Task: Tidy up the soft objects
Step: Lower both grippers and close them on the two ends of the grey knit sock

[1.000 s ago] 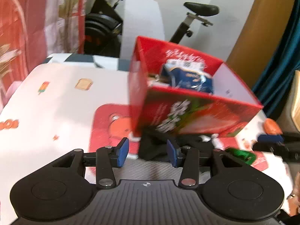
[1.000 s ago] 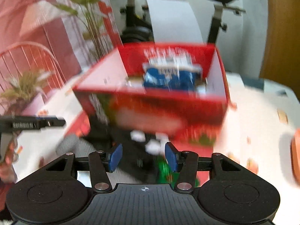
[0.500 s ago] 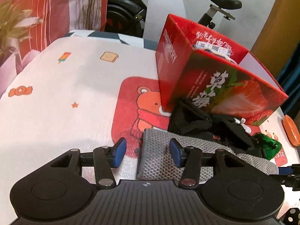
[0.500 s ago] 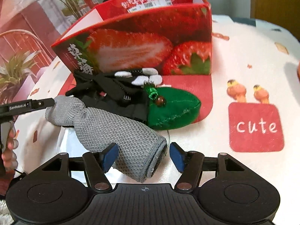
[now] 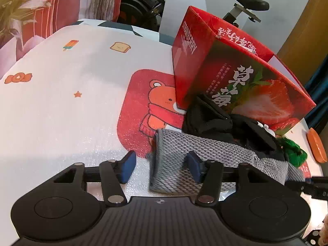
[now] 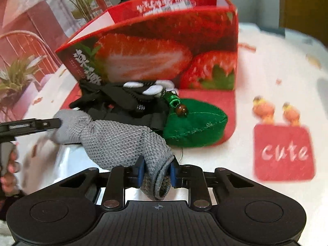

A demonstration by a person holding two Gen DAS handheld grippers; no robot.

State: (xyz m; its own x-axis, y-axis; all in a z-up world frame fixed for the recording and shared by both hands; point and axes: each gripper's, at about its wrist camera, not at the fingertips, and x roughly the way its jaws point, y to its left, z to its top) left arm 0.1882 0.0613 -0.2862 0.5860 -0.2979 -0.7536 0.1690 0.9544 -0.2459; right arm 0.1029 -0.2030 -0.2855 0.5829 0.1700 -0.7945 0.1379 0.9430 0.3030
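Grey knit sock [image 6: 123, 141]; green felt pouch [image 6: 196, 127]; black gloves [image 6: 123, 100]; red strawberry-printed box [image 6: 164, 47].

A grey knitted sock [image 6: 114, 139] lies stretched along the near edge of a small pile on the patterned tablecloth. Behind it, bunched black fabric pieces [image 6: 123, 104] with white patches rest against the front of a red strawberry-printed box [image 6: 164, 49]. A green felt leaf-shaped pouch [image 6: 194, 125] lies flat to their right, touching them.
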